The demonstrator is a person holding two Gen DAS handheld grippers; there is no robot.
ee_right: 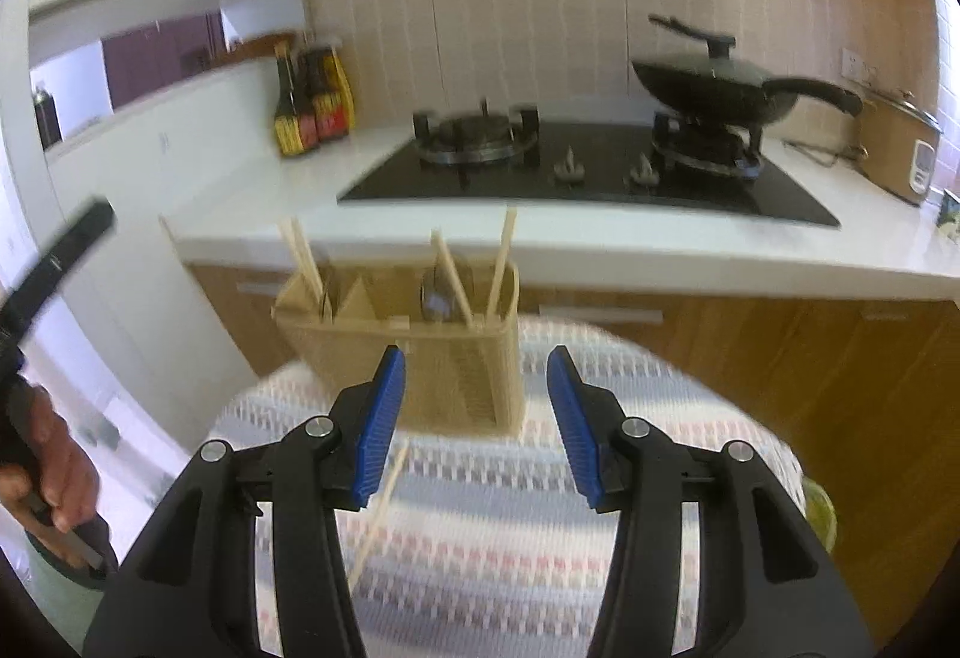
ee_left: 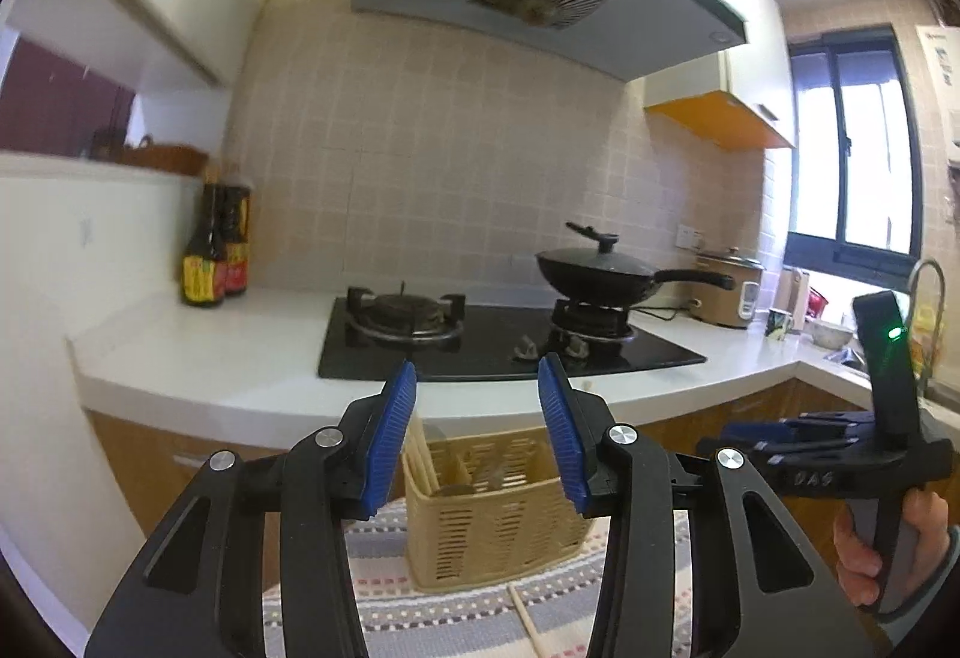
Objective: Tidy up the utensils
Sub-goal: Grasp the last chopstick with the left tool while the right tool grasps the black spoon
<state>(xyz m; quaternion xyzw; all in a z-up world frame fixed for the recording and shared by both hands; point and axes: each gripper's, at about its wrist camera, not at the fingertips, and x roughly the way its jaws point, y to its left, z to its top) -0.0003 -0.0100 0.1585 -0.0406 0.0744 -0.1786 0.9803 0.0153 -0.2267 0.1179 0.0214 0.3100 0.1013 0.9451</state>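
Altogether one basket (ee_right: 420,358), five chopsticks (ee_right: 503,262)

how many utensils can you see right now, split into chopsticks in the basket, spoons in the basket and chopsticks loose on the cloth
chopsticks standing in the basket: 4
spoons in the basket: 1 clear, maybe more hidden
chopsticks loose on the striped cloth: 1
total: 6
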